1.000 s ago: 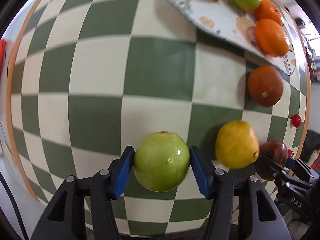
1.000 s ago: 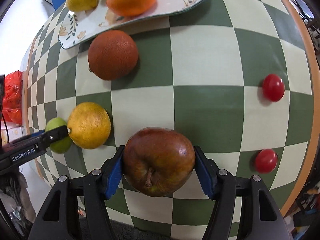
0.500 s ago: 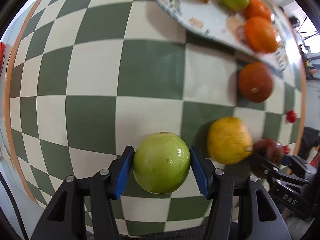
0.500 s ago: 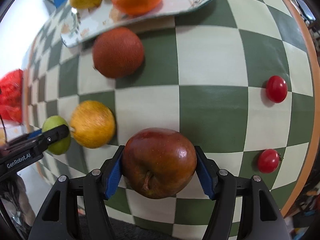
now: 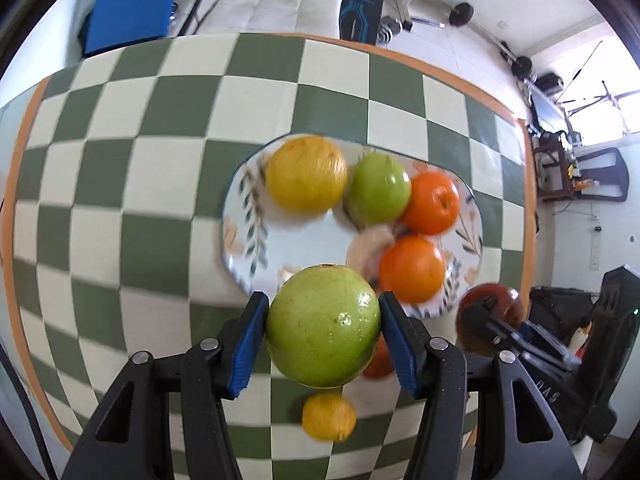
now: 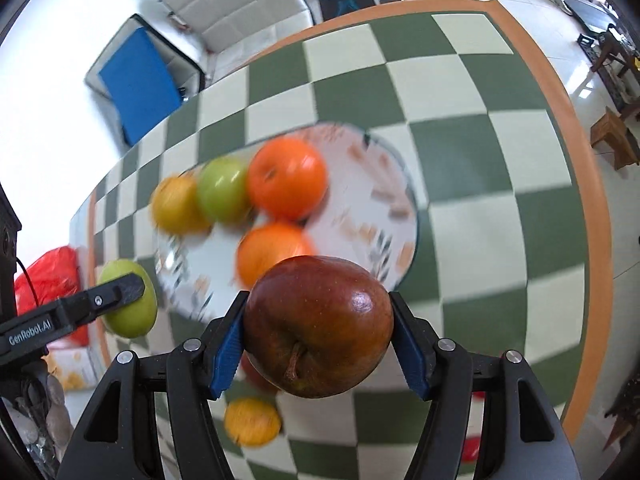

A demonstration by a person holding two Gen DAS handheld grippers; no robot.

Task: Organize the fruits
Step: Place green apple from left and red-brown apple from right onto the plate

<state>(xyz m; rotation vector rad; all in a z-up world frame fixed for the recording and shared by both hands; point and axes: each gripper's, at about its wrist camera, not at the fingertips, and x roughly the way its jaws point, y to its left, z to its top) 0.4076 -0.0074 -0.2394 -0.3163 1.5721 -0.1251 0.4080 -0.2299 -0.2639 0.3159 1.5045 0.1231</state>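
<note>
The left gripper (image 5: 323,340) is clamping a round, glossy green apple (image 5: 323,326) between its blue pads, raised clear of the green-and-cream checkered tablecloth (image 5: 120,184) and hanging over the near rim of the oval white ceramic plate with leaf patterns (image 5: 248,240). The right gripper (image 6: 318,344) is squeezing a dark red apple with a brown stem (image 6: 318,320) the same way, to the right of the plate's near edge. Both fruits are being gripped across their widest part, likely so they do not roll or slip while carried.

On the plate, a yellow lemon-like fruit (image 5: 306,176), a second green apple (image 5: 378,188) and two bright oranges (image 5: 432,202) are crowding the far and right side, leaving the near-left portion bare; that gap looks like the sensible landing spot for the green apple.

A small yellow citrus (image 5: 329,416) is lying on the cloth below the left gripper, waiting to be collected, with a reddish fruit partly hidden beside it.
</note>
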